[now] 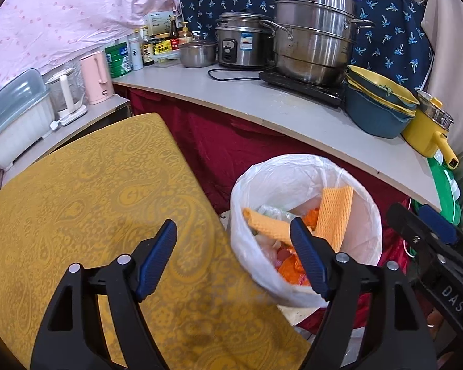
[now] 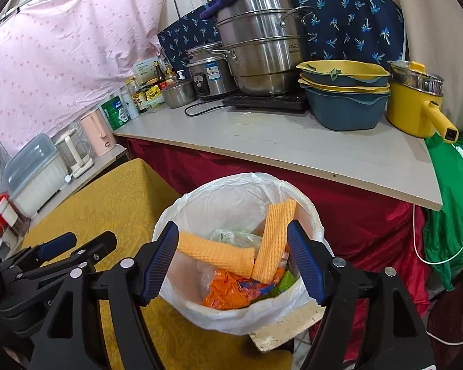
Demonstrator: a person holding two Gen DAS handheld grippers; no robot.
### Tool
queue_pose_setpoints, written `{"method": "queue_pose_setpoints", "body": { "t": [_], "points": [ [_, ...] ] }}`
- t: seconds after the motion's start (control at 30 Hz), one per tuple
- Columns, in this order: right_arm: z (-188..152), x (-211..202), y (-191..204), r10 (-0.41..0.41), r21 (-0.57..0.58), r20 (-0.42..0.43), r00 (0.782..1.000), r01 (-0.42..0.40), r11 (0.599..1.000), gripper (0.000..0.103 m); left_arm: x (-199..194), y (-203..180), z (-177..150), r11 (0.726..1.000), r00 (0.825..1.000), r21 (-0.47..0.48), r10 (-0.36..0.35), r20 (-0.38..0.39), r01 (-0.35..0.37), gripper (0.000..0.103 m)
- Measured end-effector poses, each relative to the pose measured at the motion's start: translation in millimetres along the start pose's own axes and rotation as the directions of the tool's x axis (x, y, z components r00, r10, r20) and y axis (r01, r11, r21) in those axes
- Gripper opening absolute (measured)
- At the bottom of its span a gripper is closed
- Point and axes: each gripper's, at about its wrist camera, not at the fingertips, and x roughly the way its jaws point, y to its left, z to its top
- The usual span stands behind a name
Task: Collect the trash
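Behind everything ran a grey counter point(image 1: 262, 104) crowded with steel pots point(image 1: 314, 37) and stacked yellow-and-blue bowls point(image 1: 379, 98), its front draped in red cloth point(image 1: 219, 141). From the left wrist view, the left gripper point(image 1: 233, 259) hung with its jaws wide apart and empty, one finger over the yellow patterned table point(image 1: 92, 203), the other over the white-lined bin point(image 1: 305, 225) just past the table's right edge. Two orange foam sleeves point(image 1: 336, 215) lay in the bin, one leaning upright against the liner, one slanting left. The right gripper point(image 1: 429, 231) showed at the frame's edge.

From the right wrist view, the right gripper point(image 2: 233, 259) also stood spread and empty, directly above the bin point(image 2: 240, 191). This view looked deeper inside: the sleeves point(image 2: 274, 240) crossed in a V over orange plastic scraps point(image 2: 225, 289) and a green carton point(image 2: 285, 280). A speckled board point(image 2: 281, 326) lay under the bin's near side.
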Motion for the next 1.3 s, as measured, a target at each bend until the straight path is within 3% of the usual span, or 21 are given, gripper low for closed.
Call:
{"method": "queue_pose_setpoints", "body": {
  "t": [0.23, 0.63, 0.97, 1.07, 1.17, 1.3],
  "points": [
    [-13.0, -18.3, 8.5, -0.027, -0.044, -0.007, 1.0, 0.027, 0.999, 0.084, -16.5, 9.2, -15.3, 1.0, 1.0, -0.004, 0.022, 0.002, -0.022, 0.085],
    [-36.3, -45.0, 17.4, -0.085, -0.06, -0.015, 0.996, 0.084, 0.995, 0.084, -33.2, 14.0, -41.5, 0.999, 0.999, 0.017, 0.04, -0.024, -0.04, 0.088],
    [-48.8, -54.4, 27.5, -0.084, -0.08, -0.031, 0.996, 0.082, 0.993, 0.085, -42.5, 17.2, -55.5, 0.999, 0.998, 0.022, 0.045, -0.035, -0.044, 0.09],
    [-50.8, -56.1, 29.6, -0.095, -0.089, -0.027, 0.995, 0.092, 0.992, 0.087, -44.5, 19.9, -57.0, 0.999, 0.998, 0.012, 0.044, -0.037, -0.044, 0.09],
    [-53.0, -57.2, 29.6, -0.096, -0.084, -0.028, 0.995, 0.093, 0.992, 0.095, -46.6, 21.8, -58.6, 0.999, 0.998, 0.01, 0.046, -0.036, -0.046, 0.09],
    [-54.3, -57.5, 28.5, -0.097, -0.077, -0.032, 0.995, 0.094, 0.993, 0.096, -47.1, 22.6, -59.5, 0.999, 0.998, 0.01, 0.047, -0.038, -0.046, 0.09]
  ]
}}
